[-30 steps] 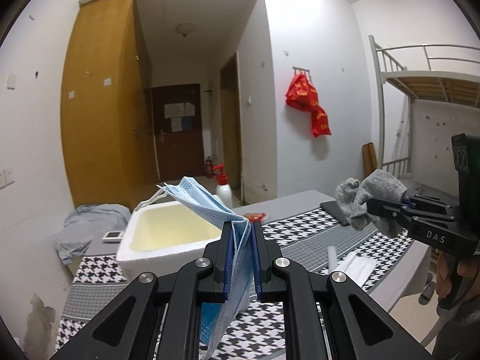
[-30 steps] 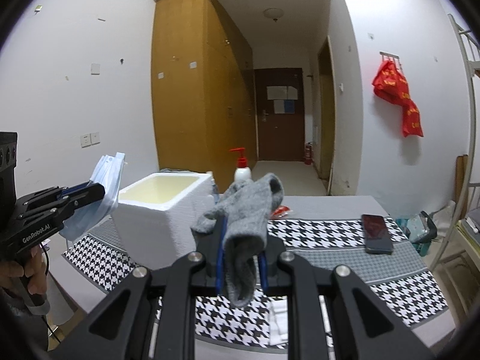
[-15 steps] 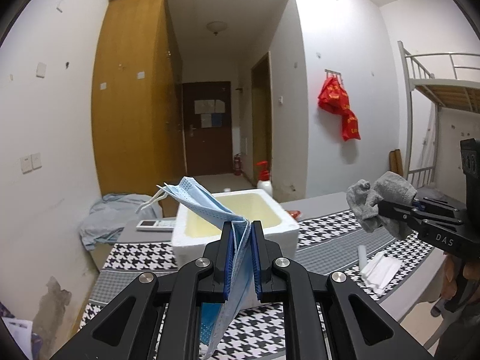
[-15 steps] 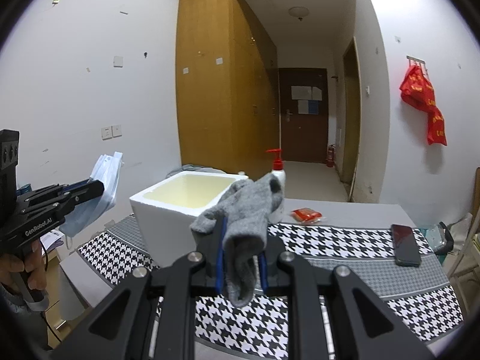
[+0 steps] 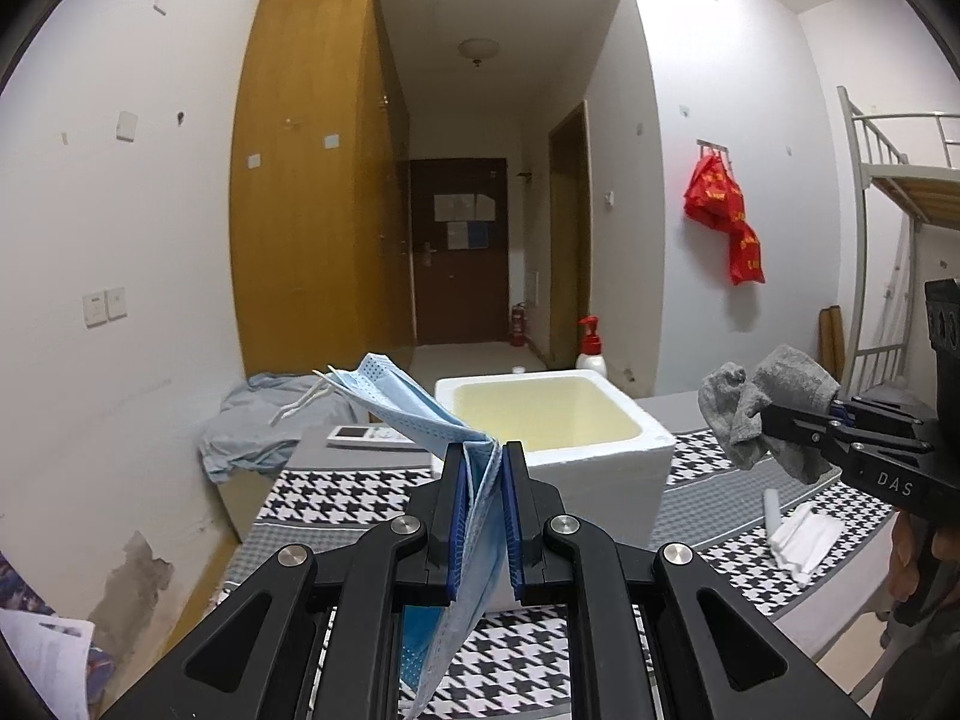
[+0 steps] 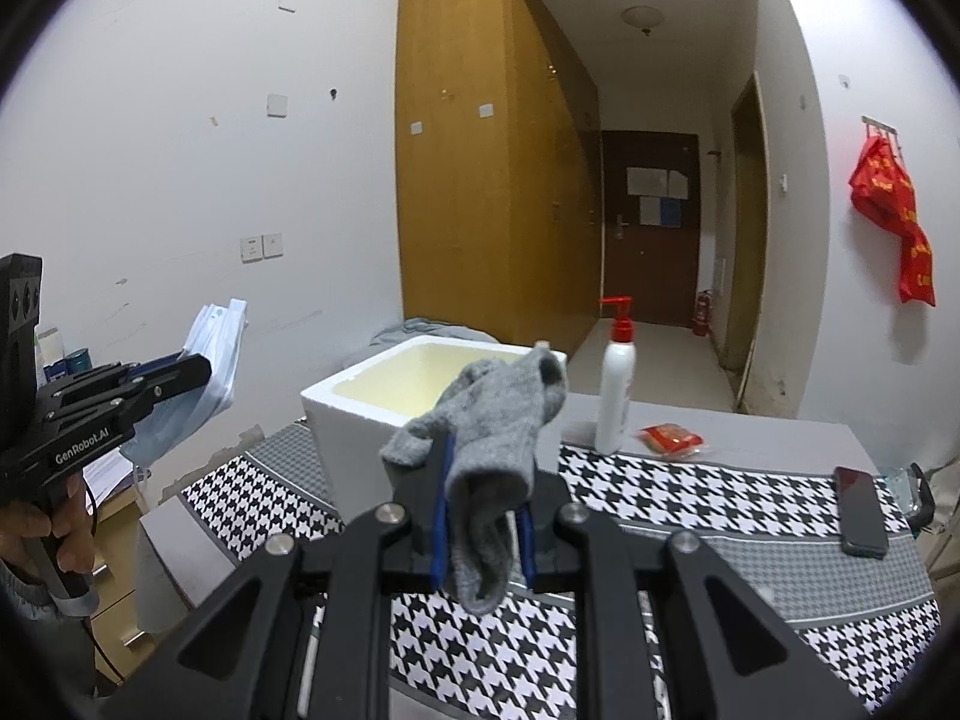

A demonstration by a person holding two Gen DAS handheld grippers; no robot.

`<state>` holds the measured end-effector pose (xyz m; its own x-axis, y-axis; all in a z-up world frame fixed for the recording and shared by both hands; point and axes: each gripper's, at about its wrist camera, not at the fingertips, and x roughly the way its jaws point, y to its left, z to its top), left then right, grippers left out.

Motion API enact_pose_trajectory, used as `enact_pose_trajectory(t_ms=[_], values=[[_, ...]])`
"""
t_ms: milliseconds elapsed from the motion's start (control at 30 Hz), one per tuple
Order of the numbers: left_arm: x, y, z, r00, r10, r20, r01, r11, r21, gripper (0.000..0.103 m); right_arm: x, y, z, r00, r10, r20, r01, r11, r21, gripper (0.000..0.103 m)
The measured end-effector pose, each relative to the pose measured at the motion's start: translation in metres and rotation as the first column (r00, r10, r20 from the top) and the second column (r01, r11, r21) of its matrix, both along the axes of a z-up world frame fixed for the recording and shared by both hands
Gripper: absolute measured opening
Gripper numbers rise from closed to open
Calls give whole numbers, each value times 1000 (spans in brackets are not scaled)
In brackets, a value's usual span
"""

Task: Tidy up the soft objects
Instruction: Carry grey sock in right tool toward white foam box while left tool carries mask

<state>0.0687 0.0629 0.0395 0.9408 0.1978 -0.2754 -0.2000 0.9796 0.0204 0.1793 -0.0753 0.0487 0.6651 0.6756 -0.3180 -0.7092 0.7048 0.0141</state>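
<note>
Left gripper (image 5: 485,450): jaws clamped on a blue mask (image 5: 420,408). The mask is pinched between the blue pads; one end fans up and to the left with white ear loops trailing, the other hangs down below the jaws. In the right wrist view the same gripper (image 6: 204,367) shows at the left edge, held by a hand (image 6: 42,525), mask (image 6: 204,372) drooping from its tip, clear of the table.

Right gripper (image 6: 480,480): jaws closed on a grey sock (image 6: 492,438). The sock is bunched between the pads, the toe end folded up over the tips, the cuff hanging down. In the left wrist view this gripper (image 5: 765,420) enters from the right, sock (image 5: 768,402) draped at its tip, above the table.

Table (image 6: 690,498): houndstooth cloth with grey bands. A white foam box (image 5: 558,414), open top, yellowish inside, stands on it just beyond both grippers. Folded white cloth (image 5: 801,540) lies on the table to the right of the box, below the right gripper. A remote (image 5: 372,435) lies left of the box.

Beyond the box: pump bottle (image 6: 615,384), white with red top, upright; red packet (image 6: 669,438) just beside it; black phone (image 6: 861,510) flat, well to the right.

Far: wooden wardrobe (image 6: 480,180), dark door (image 6: 651,222) at the corridor end, red bags (image 6: 894,210) hung on the right wall.
</note>
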Motion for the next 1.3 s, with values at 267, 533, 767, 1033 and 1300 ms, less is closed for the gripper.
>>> enact_pose_trajectory(t_ms=[267, 533, 767, 1033, 1300], values=[[0, 15, -4, 1000, 18, -9, -19, 999, -27, 12, 3, 18, -2, 999, 36, -5, -36, 999, -13, 22], [8, 23, -4, 1000, 23, -13, -24, 999, -43, 12, 5, 31, 2, 999, 42, -2, -42, 999, -26, 22], [9, 29, -7, 1000, 22, -11, -23, 999, -47, 12, 11, 38, 8, 999, 35, 13, -34, 999, -25, 22], [11, 37, -12, 998, 51, -24, -52, 997, -56, 12, 22, 56, 15, 999, 50, 16, -50, 998, -26, 22], [13, 47, -20, 997, 68, -39, -70, 995, -64, 12, 42, 73, 21, 997, 73, 1, -73, 997, -25, 22]])
